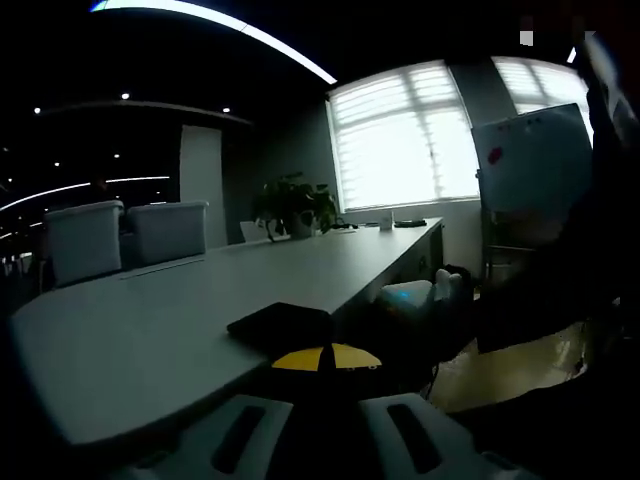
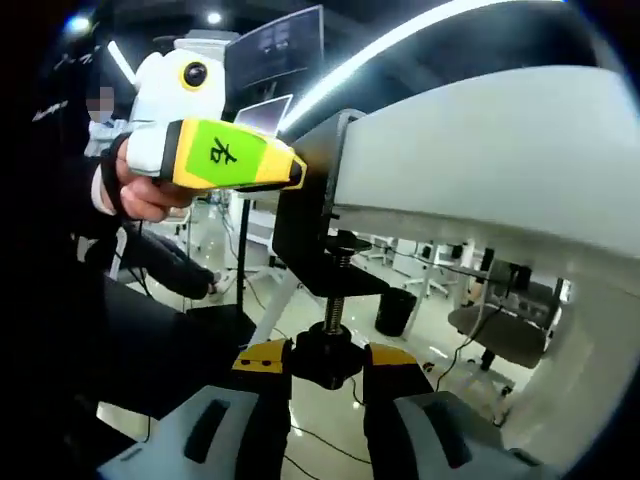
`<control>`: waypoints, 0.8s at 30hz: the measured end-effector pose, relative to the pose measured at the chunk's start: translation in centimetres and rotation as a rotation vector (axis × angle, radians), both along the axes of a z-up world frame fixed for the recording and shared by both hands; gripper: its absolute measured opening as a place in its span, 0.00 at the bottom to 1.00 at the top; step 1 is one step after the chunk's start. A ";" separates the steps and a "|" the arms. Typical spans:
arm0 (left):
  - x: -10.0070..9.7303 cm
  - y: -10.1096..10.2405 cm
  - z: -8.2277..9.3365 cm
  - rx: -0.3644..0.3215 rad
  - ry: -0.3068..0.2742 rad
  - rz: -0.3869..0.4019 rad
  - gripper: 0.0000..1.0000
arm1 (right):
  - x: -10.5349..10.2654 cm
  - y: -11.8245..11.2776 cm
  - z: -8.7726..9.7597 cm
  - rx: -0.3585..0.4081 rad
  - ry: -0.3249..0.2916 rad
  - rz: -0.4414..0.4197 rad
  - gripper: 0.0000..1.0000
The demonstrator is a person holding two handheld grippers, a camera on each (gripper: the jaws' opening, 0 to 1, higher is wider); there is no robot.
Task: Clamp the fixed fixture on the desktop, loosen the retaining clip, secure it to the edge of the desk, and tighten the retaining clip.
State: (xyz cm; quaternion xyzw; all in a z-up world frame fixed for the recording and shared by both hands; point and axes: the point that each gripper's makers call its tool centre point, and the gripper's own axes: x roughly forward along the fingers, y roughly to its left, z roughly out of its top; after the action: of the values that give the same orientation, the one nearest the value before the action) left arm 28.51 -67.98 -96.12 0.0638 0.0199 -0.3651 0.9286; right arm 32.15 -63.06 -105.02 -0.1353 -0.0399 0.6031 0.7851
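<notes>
Right gripper view: right gripper [image 2: 328, 368] pinches round black screw knob [image 2: 328, 352] under black clamp [image 2: 310, 235].

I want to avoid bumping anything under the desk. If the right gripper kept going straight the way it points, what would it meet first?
The right gripper already has the clamp's black knob between its jaws. Straight on, it would likely run up the screw into the clamp's black bracket at the desk edge; depth is unclear.

Left gripper view dim, backlit by blown-out windows [image 1: 405, 135]; ceiling light strip [image 1: 215, 25] glares; foreground perhaps underexposed; right gripper view brighter, desk edge [image 2: 480, 150] washed pale; fisheye bending, softness toward rims.
</notes>
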 end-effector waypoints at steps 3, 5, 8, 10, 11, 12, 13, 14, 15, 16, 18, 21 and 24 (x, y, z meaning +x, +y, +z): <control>0.0 0.0 0.0 0.001 0.004 0.000 0.01 | -0.2 -0.4 0.2 0.002 0.001 -0.041 0.26; -0.1 0.0 0.0 -0.001 0.004 0.001 0.01 | -0.4 -0.7 0.0 -0.015 -0.034 -0.109 0.27; -0.1 -0.1 0.0 -0.007 0.005 0.000 0.01 | -0.1 -1.5 0.4 0.060 -0.001 -0.271 0.39; -0.1 -0.1 0.0 -0.007 0.005 -0.002 0.01 | 0.7 -2.7 0.8 0.166 0.091 -0.425 0.41; -0.2 -0.1 0.0 -0.009 0.007 -0.005 0.01 | 0.7 -2.9 1.0 0.177 0.092 -0.460 0.41; -0.2 -0.1 0.0 -0.013 0.009 -0.007 0.01 | 0.6 -3.3 1.1 0.189 0.086 -0.517 0.42; -0.2 -0.1 0.0 -0.016 0.011 -0.008 0.01 | 0.5 -3.7 1.2 0.191 0.076 -0.572 0.41; -0.2 -0.2 0.0 -0.013 0.009 -0.009 0.01 | 0.2 -3.7 1.1 0.182 0.071 -0.617 0.41; -0.2 -0.2 0.0 -0.013 0.008 -0.009 0.01 | 0.1 -3.7 0.9 0.168 0.072 -0.640 0.41; -0.2 -0.2 0.0 -0.015 0.010 -0.011 0.01 | -0.1 -3.2 0.8 0.160 0.068 -0.657 0.42; -0.3 -0.2 -0.1 -0.022 0.012 -0.014 0.01 | -0.1 -2.7 0.6 0.170 0.090 -0.698 0.45; -0.2 0.1 -0.3 -0.016 0.012 -0.014 0.01 | 0.3 -2.3 0.2 0.154 0.097 -0.745 0.48; -0.2 0.4 -0.2 -0.027 0.016 -0.015 0.01 | 0.9 -2.2 0.1 0.164 0.119 -0.786 0.47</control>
State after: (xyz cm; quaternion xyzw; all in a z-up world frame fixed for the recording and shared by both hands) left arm 28.36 -67.55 -96.37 0.0486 0.0222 -0.3729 0.9263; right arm 33.03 -65.21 -104.96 -0.0421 0.0122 0.2588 0.9649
